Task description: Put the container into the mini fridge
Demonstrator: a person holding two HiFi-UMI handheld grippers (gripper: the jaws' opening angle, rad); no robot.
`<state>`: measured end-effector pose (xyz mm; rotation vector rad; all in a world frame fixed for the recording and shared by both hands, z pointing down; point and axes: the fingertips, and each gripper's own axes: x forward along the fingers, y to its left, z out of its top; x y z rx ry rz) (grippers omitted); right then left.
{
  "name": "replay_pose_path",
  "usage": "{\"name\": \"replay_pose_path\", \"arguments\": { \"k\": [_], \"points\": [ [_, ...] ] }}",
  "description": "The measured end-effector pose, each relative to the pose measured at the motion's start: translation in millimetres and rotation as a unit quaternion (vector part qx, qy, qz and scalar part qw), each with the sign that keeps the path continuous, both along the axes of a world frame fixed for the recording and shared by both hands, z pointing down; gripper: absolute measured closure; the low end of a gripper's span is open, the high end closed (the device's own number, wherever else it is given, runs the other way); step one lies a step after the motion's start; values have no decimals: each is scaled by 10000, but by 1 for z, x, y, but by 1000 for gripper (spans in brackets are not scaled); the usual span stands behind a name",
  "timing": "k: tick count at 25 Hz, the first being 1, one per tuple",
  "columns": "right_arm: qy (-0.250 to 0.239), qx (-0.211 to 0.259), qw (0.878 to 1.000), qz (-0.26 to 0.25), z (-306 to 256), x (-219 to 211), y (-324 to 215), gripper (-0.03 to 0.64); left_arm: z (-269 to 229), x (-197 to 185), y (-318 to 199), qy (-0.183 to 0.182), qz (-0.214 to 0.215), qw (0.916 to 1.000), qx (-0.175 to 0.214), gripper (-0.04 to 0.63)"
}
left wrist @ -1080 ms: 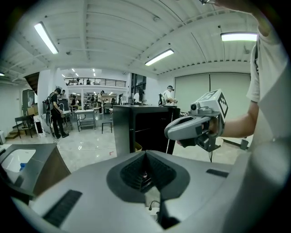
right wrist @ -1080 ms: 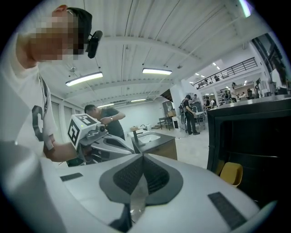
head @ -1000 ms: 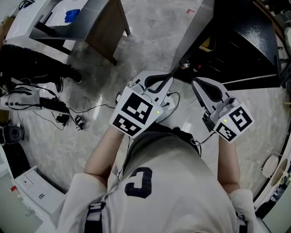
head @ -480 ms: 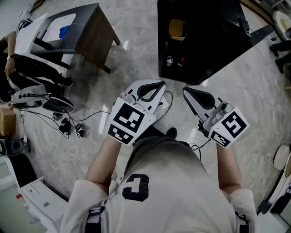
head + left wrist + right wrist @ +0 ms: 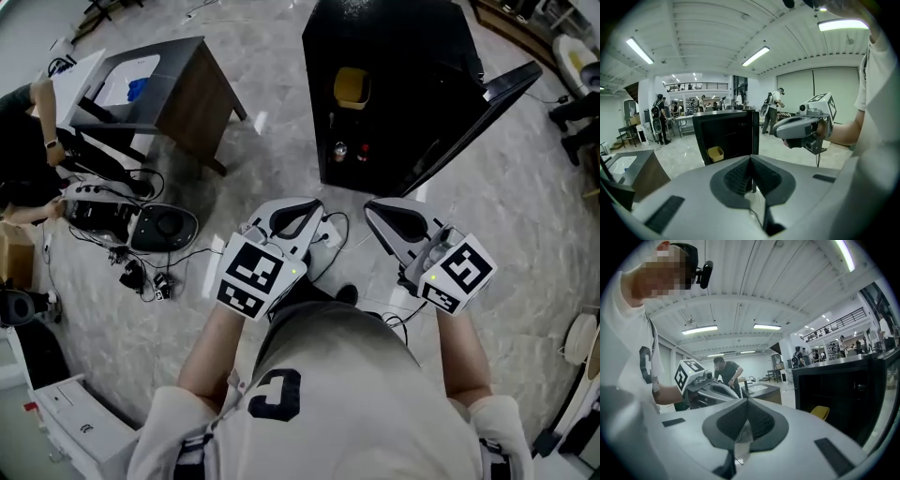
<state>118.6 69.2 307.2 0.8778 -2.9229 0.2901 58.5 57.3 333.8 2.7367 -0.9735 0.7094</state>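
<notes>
The black mini fridge stands on the floor ahead with its door swung open to the right. A yellow container sits inside it on the left; it also shows in the left gripper view as the container and in the right gripper view as the container. My left gripper and right gripper hang side by side short of the fridge, apart from it. Both are shut with nothing between the jaws, as seen at the left gripper and the right gripper.
A dark table with a white sheet stands at the left. A person crouches beside it among cables and devices on the floor. A white box lies at the lower left. More people and tables stand far behind the fridge.
Both grippers have drawn back from the fridge together, and the fridge now shows whole and farther off. The jaws stay shut. The yellow container rests inside.
</notes>
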Motion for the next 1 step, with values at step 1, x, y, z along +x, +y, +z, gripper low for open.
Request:
{"name": "replay_pose_path", "arguments": {
  "k": [1],
  "points": [
    [1, 67, 10000, 22, -4, 3, -6, 588, -5, 2, -8, -16, 18, 10000, 90, 540]
  ]
}}
